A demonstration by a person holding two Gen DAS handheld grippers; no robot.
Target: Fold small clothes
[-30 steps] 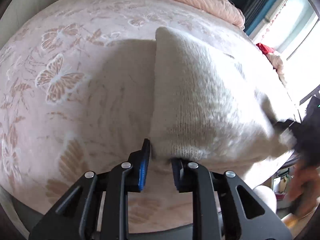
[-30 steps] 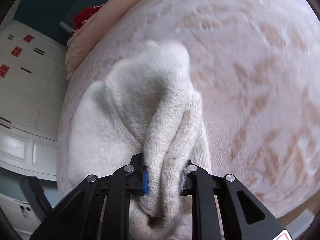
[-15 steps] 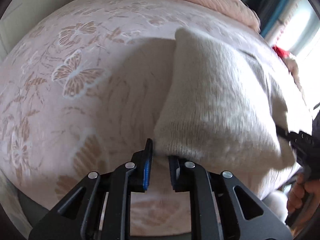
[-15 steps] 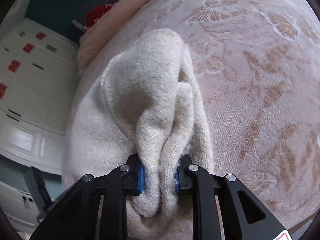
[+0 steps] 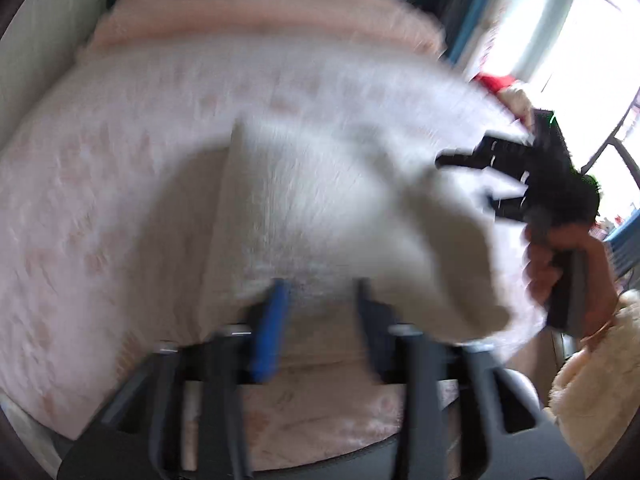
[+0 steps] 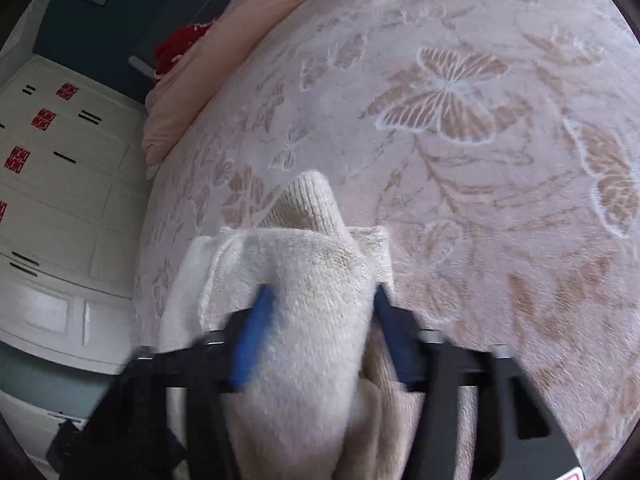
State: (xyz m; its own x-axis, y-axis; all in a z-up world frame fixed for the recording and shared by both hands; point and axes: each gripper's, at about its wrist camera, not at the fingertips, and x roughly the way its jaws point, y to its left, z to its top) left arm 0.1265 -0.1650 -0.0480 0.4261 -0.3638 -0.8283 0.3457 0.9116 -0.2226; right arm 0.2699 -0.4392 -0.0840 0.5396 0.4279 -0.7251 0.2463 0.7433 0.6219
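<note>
A cream knitted garment (image 5: 320, 208) lies bunched on a pink bed cover with butterfly patterns (image 6: 460, 96). The left wrist view is blurred by motion. My left gripper (image 5: 320, 296) has its jaws apart, with the garment's near edge lying between and over them. My right gripper (image 6: 320, 300) also has its jaws apart, and a thick fold of the garment (image 6: 304, 280) lies loosely between them. The right gripper also shows in the left wrist view (image 5: 520, 168), at the garment's right end, held by a hand.
A pink quilt (image 5: 260, 16) is rolled along the bed's far side. A red item (image 6: 180, 44) lies by it. White cabinet doors (image 6: 52, 184) stand beyond the bed edge. A window (image 5: 568, 32) is at the right.
Both grippers have opened: the jaws that pinched the garment are now wide apart. The left camera has moved quickly and the garment has dropped lower onto the bed.
</note>
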